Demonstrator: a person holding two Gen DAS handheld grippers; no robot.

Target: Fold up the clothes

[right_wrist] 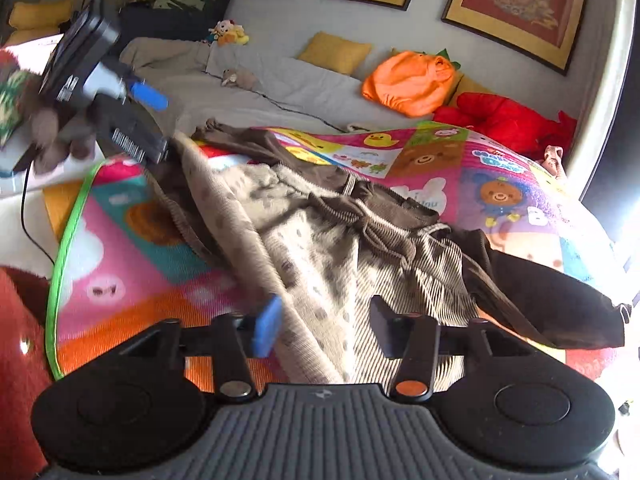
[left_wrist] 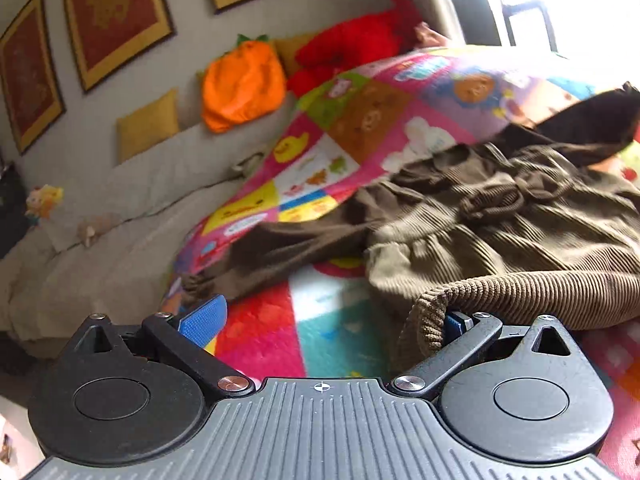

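Observation:
Brown corduroy trousers [left_wrist: 500, 220] with a drawstring waist lie crumpled on a colourful patchwork play mat [left_wrist: 352, 120]. My left gripper [left_wrist: 324, 320] is open; a ribbed cuff of the trousers [left_wrist: 432, 312] drapes over its right finger, and the left blue pad [left_wrist: 200, 322] is bare. In the right wrist view the trousers [right_wrist: 340, 240] spread across the mat [right_wrist: 440, 160], one leg stretched up to the left gripper [right_wrist: 132, 120] at upper left. My right gripper [right_wrist: 324, 328] is open, its fingers on either side of the cloth at the trousers' near edge.
A grey sofa [right_wrist: 280, 84] runs behind the mat with yellow cushions [right_wrist: 334, 52], an orange pumpkin plush [right_wrist: 412, 80] and a red plush [right_wrist: 504, 120]. Framed pictures hang on the wall. A green-edged mat border [right_wrist: 60, 264] and a red object [right_wrist: 16, 340] lie at left.

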